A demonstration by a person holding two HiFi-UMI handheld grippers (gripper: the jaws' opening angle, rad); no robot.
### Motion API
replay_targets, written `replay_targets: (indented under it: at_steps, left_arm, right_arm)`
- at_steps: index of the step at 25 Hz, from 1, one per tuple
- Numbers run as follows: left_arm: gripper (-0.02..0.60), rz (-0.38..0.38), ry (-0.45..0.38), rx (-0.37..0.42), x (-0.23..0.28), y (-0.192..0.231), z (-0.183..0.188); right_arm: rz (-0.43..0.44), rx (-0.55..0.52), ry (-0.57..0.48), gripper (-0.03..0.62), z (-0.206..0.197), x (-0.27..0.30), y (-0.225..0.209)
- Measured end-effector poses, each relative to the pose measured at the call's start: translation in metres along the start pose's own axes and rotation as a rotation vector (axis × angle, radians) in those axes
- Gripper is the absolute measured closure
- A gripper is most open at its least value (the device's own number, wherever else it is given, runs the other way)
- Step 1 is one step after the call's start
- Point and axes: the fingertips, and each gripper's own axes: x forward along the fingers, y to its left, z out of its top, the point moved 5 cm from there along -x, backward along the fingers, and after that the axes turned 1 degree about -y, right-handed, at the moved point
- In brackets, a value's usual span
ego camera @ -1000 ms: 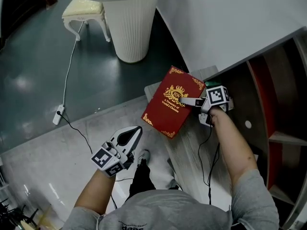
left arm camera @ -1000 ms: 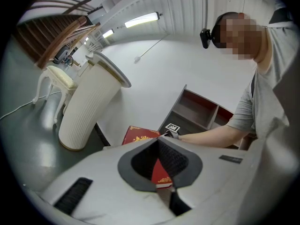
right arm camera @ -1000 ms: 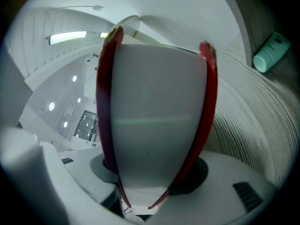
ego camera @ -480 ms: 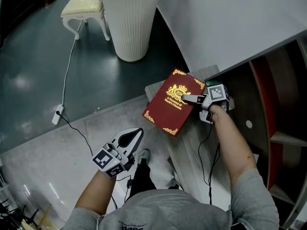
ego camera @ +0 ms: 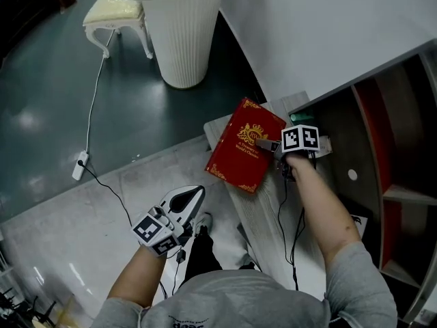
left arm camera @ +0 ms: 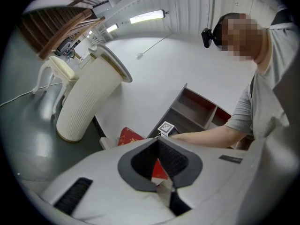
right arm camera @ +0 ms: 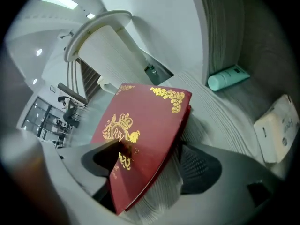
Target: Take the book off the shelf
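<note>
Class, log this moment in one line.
right gripper: jaws just opening around red gold-embossed book | book on grey wooden ledge | left gripper shut

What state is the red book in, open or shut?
Shut: the red book shows its gold-crested front cover whole, with page edges stacked beneath it, none spread.

A cream stool (ego camera: 115, 12) stands just left of the white ribbed pedestal table (ego camera: 184, 43); a white cable (ego camera: 96, 101) trails farther left of it to a small adapter (ego camera: 80, 164).

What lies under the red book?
The grey wood-grain ledge shows beneath the red book, and one corner of the book overhangs the ledge's edge. Anything directly under the cover is hidden.
</note>
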Motion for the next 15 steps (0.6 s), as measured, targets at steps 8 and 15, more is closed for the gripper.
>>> replay_targets:
  at_steps: [8, 15]
  left_arm:
    - [0.560, -0.008, -0.010, 0.006, -0.005, -0.003, 0.002]
    - [0.560, -0.014, -0.028, 0.029, -0.010, -0.005, 0.006]
  right_arm:
    - [-0.009, 0.013, -0.046, 0.156, -0.004, -0.002, -0.001]
    - [-0.020, -0.020, -0.061, 0.160, -0.002, -0.010, 0.008]
